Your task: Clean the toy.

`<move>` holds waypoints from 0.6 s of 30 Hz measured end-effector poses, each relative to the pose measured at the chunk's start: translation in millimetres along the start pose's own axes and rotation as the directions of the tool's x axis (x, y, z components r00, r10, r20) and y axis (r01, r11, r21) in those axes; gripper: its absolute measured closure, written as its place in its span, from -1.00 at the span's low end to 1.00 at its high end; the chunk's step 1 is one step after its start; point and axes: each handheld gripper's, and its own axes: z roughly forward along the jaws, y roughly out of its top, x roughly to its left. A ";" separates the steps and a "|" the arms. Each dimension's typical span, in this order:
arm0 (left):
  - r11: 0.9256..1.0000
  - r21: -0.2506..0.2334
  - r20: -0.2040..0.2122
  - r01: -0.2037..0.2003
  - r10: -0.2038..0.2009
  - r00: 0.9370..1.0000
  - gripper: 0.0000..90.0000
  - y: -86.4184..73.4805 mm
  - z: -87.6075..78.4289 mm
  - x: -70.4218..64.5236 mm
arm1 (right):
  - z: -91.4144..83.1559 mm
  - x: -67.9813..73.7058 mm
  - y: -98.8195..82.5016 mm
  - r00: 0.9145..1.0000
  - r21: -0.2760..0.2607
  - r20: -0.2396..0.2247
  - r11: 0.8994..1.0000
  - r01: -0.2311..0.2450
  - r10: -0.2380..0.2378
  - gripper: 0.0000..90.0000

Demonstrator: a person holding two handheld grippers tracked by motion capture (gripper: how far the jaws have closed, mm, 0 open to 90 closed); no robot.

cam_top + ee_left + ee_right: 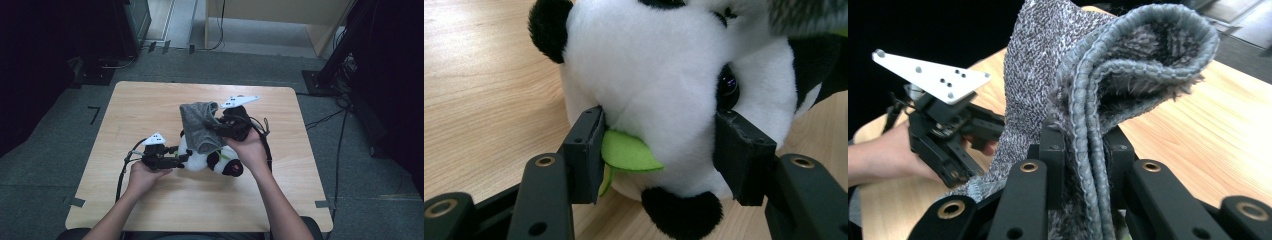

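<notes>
Table (150, 105) is light wood with rounded corners, on grey floor; everything below is placed relative to the panda.

Panda (207, 159) is a plush toy lying near the table's middle, a bit toward the person. In the left gripper view the panda (664, 80) has a white head, black ear, dark eye and a green leaf (626, 152) at the mouth.

Cloth (200, 125) is grey knit, draped over the panda's top and lifted up on its far-right side. In the right gripper view the cloth (1098, 100) shows a looped, fuzzy inside and a stitched hem running down between the jaws.

Right gripper (220, 127) is above and just right of the panda, held by the right hand (250, 150). Its jaws are pressed together, pinching the cloth's folded hem; the right gripper (1083, 165) shows both pads tight on the fabric.

Left gripper (185, 159) is just left of the panda, low at the table, in the left hand (142, 177). Its jaws are part spread and clamp the panda's head from both sides; in its own view the left gripper (659, 150) has one pad at the leaf side and the other below the eye, both pressing into the plush.

The white plates on both grippers face up, left of and beyond the panda.
</notes>
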 end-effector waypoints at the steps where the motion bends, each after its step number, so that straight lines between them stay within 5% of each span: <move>1: 1.000 -0.002 -0.007 -0.007 0.007 1.000 -0.05 -1.1 -0.5 -1.3 | 11.5 3.2 1.1 1.000 0.018 -0.016 1.000 0.009 -0.009 0.72; 8: 1.000 -0.006 -0.015 -0.021 0.021 1.000 -0.06 -3.7 -1.5 -4.3 | 60.6 3.5 -13.2 0.998 0.123 -0.053 0.992 -0.009 0.016 0.72; 10: 1.000 0.001 -0.019 -0.028 0.028 0.999 -0.06 -5.1 -0.9 -3.3 | 78.9 3.6 -23.0 0.998 0.180 -0.054 0.984 -0.001 0.011 0.69; 18: 1.000 0.002 -0.007 -0.012 0.012 1.000 -0.04 -4.5 0.1 -1.9 | 73.4 -3.7 -26.3 0.999 0.184 -0.042 0.983 -0.006 0.014 0.69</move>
